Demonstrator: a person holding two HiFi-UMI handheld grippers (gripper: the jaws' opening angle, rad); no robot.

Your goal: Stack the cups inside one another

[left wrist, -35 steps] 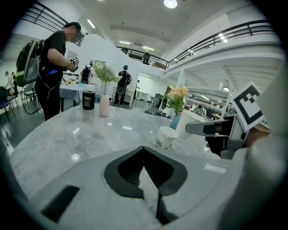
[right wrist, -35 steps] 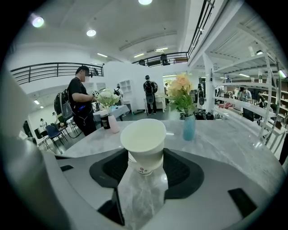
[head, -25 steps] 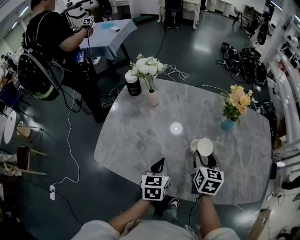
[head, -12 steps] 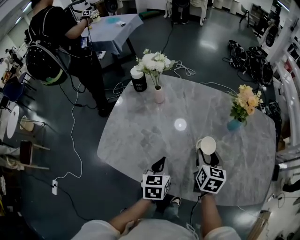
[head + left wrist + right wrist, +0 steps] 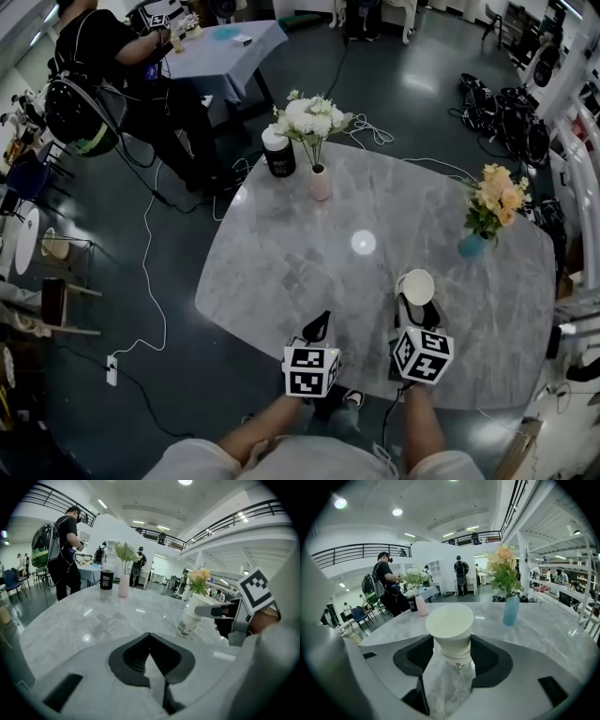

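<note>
Cups (image 5: 452, 634), paper, white. A second ago we counted two rims side by side in the head view; now we count a single outline, one cup seated inside the other (a seam runs round the wall partway down).

Location: right-hand near part of the marble table (image 5: 281, 272), between the jaws of the right gripper (image 5: 413, 317), which are clamped on the lower wall. The stack leans slightly, and we cannot tell whether its base touches the table.

Left gripper (image 5: 317, 330): jaws pressed together on nothing, near the stack but apart from it.

Assessment: nesting looks complete. We judge that only standing the stack upright and releasing it remains.
</note>
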